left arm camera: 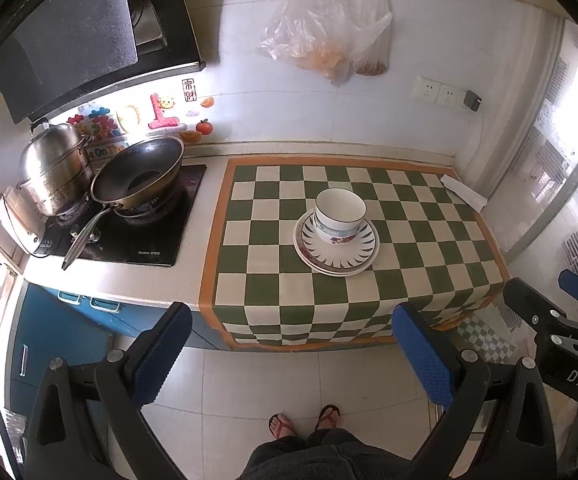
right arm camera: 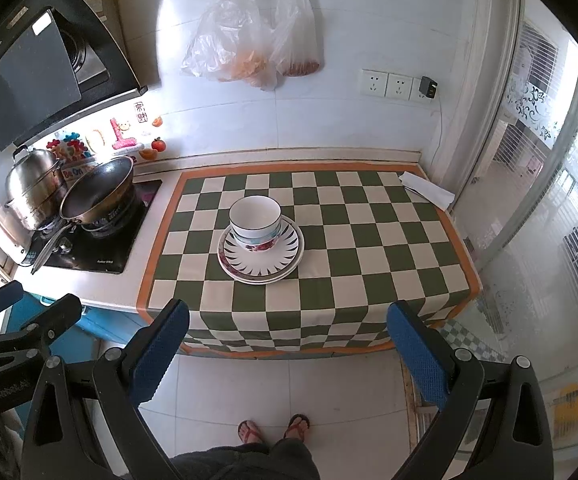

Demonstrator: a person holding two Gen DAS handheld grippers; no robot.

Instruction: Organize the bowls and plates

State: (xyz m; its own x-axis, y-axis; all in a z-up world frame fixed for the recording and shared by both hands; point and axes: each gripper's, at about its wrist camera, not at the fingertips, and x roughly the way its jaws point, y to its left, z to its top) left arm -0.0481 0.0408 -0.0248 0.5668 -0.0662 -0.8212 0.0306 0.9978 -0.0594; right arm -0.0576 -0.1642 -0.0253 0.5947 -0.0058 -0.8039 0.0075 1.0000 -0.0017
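Note:
Two white bowls (left arm camera: 339,216) (right arm camera: 255,222) are nested upright on a stack of two plates (left arm camera: 335,254) (right arm camera: 261,258), the top one with dark petal marks. The stack sits on a green and white checked cloth (left arm camera: 273,240) (right arm camera: 369,240) on the counter. My left gripper (left arm camera: 293,352) is open and empty, held back over the floor in front of the counter. My right gripper (right arm camera: 289,348) is also open and empty, beside it; its fingers show at the right of the left wrist view (left arm camera: 529,304).
A wok (left arm camera: 137,174) (right arm camera: 97,186) and a steel pot (left arm camera: 55,166) (right arm camera: 33,184) sit on the stove at the left. A folded white paper (left arm camera: 463,192) (right arm camera: 427,189) lies at the cloth's far right corner. Plastic bags (left arm camera: 329,28) (right arm camera: 249,36) hang on the wall. The person's feet (right arm camera: 273,428) stand below.

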